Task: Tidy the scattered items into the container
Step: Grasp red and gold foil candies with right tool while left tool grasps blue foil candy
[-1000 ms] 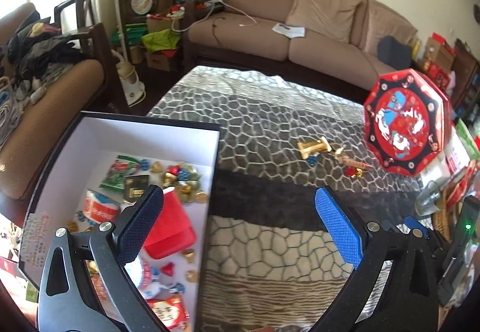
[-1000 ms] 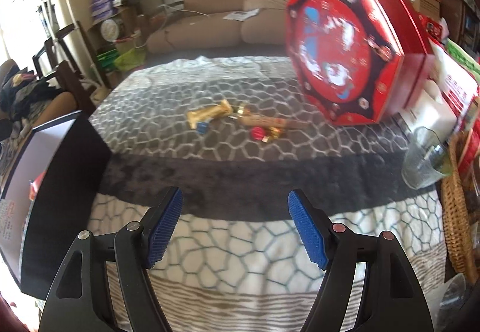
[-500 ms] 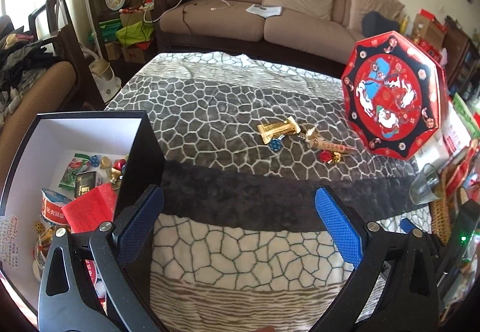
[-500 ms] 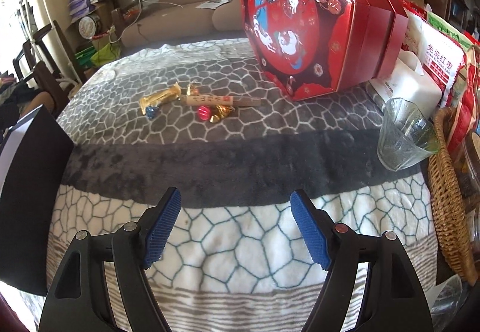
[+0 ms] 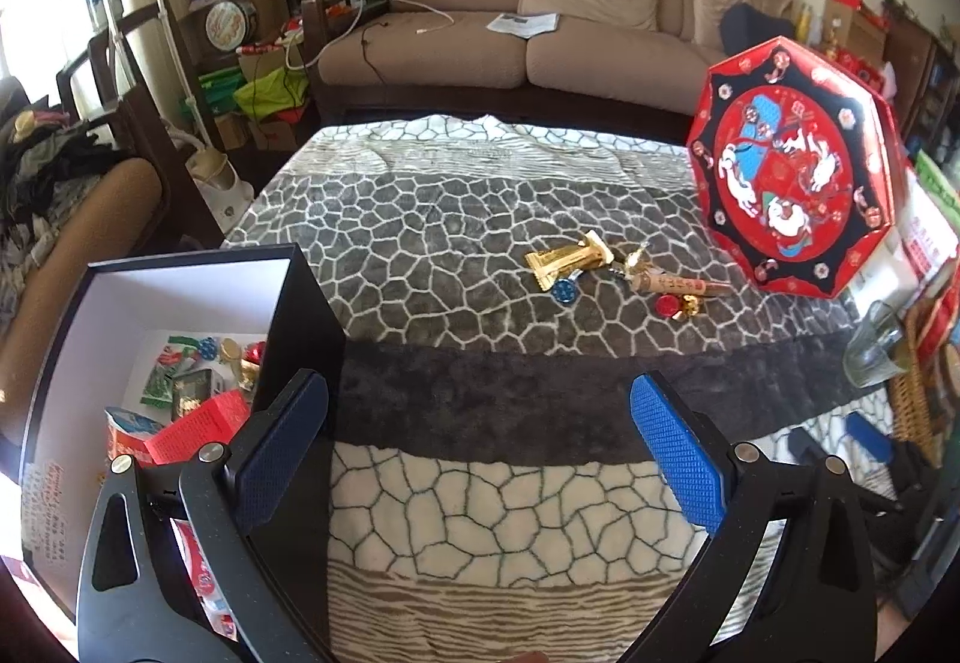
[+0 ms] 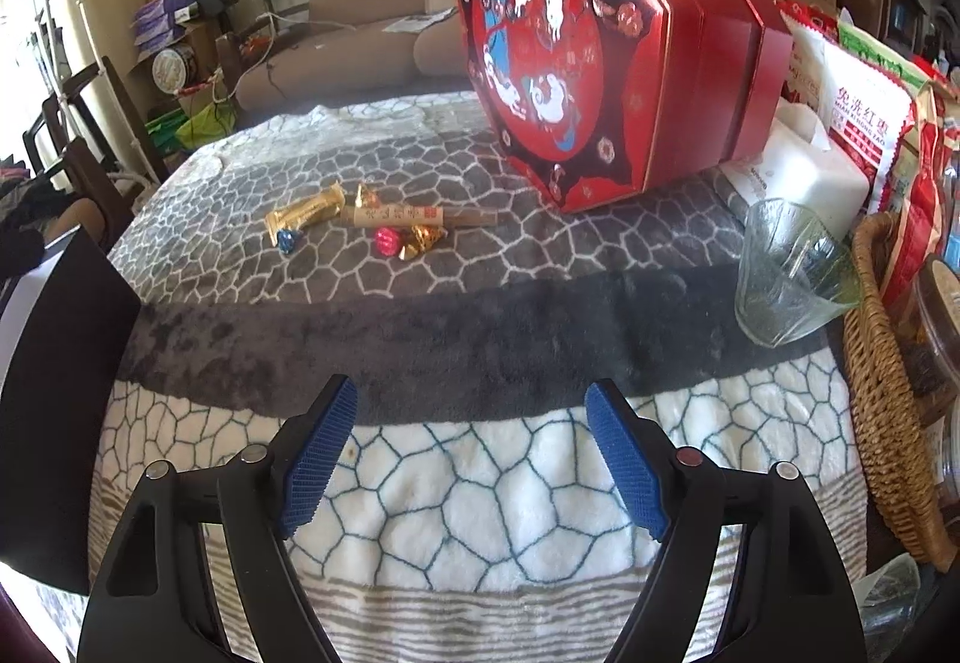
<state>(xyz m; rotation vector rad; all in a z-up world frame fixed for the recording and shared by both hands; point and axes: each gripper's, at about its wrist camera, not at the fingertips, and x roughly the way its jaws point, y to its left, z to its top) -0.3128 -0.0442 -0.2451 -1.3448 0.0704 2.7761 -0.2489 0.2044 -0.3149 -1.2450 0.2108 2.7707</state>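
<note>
Your right gripper (image 6: 471,450) is empty, its jaws opening over the patterned blanket (image 6: 480,483). Your left gripper (image 5: 480,453) is also spread and empty. The scattered sweets (image 6: 360,225) lie at eleven o'clock beyond it; the black container (image 5: 312,315) stands at nine. At two o'clock, a white bag (image 6: 870,117) reads "免洗红枣".

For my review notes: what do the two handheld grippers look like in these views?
Both look alike. The left gripper and the right gripper each have two black plastic arms with cut-out slots and round silver pivot bolts. Each arm ends in a blue pad with a fine knurled texture. No cables, markings or sleeves show in either wrist view.
</note>
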